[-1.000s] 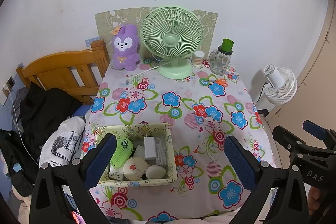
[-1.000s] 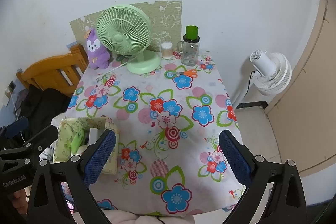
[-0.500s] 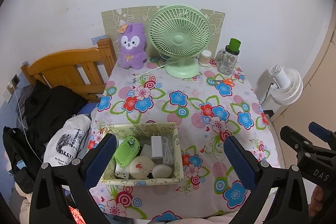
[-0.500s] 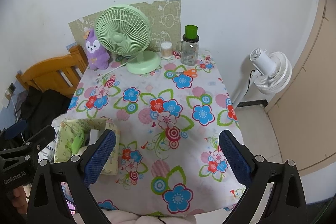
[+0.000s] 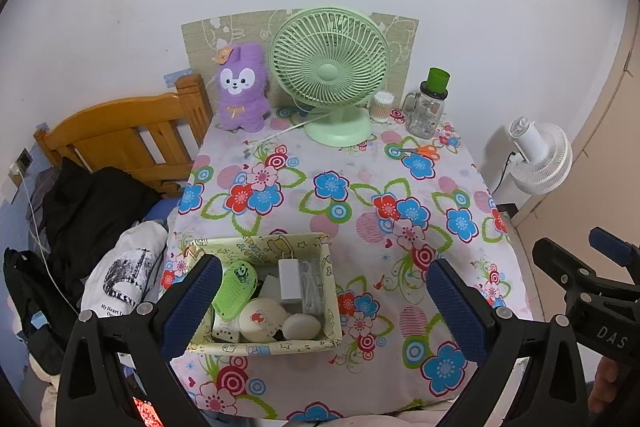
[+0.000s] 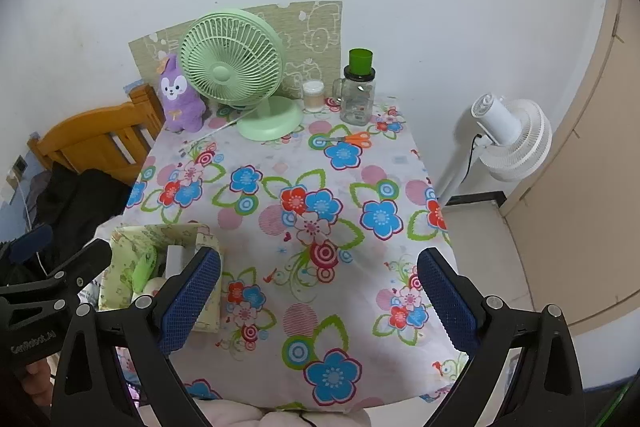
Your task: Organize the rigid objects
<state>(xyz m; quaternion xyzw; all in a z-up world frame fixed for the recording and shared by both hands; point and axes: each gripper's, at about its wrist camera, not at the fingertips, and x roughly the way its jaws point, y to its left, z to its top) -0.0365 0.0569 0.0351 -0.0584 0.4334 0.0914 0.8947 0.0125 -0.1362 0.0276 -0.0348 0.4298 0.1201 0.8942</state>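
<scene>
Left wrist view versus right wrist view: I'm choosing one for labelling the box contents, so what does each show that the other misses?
Only the left wrist view looks down into the box: green case, white charger, round compact, white egg-shaped item. Only the right shows the floor beside the table. Both share the green fan, scissors and jar.

The left tongs' finger (image 5: 191,305) hides the box's (image 5: 256,347) left wall.

Left black two-finger claw with blue pads (image 5: 324,303) and right black blue-padded claw (image 6: 318,297): jaws spread wide, empty.
</scene>
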